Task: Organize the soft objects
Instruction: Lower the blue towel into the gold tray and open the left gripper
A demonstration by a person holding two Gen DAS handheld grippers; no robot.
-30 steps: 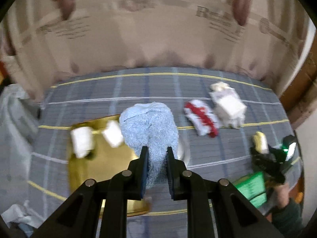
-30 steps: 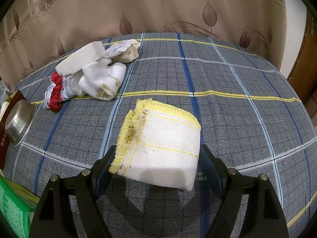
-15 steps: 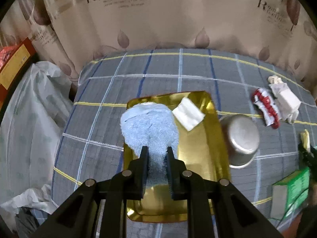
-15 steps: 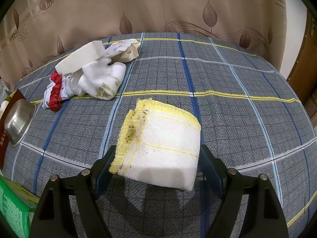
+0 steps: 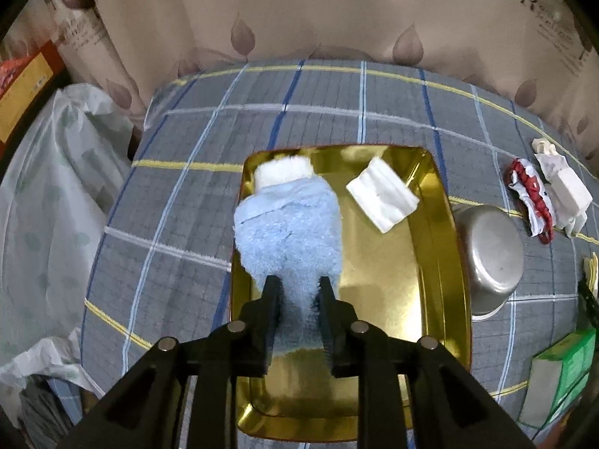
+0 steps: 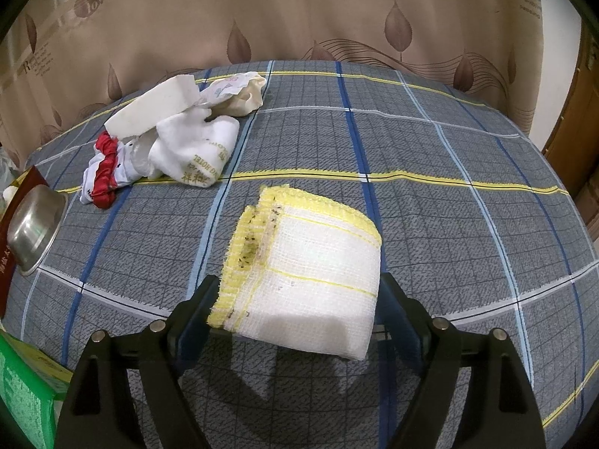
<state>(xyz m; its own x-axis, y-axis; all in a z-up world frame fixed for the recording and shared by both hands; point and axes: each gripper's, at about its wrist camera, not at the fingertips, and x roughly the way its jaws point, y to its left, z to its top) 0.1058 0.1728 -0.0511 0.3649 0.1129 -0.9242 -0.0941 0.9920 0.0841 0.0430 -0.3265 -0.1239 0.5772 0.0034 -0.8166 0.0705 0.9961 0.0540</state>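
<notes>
My left gripper is shut on a fluffy light blue towel that hangs over the left side of a gold tray. A white folded cloth and a white roll lie in the tray. My right gripper is shut on a folded white cloth with yellow edging, held just above the checked bedspread. A pile of white cloths and a red and white piece lie at the far left; the pile also shows in the left wrist view.
A steel bowl sits right of the tray, also in the right wrist view. A green box stands at the front right. White plastic bags lie left of the bed. A beige curtain hangs behind.
My left gripper has carried the blue towel leftward from mid-bed to over the gold tray and come lower over it. My right gripper and its cloth have not moved.
</notes>
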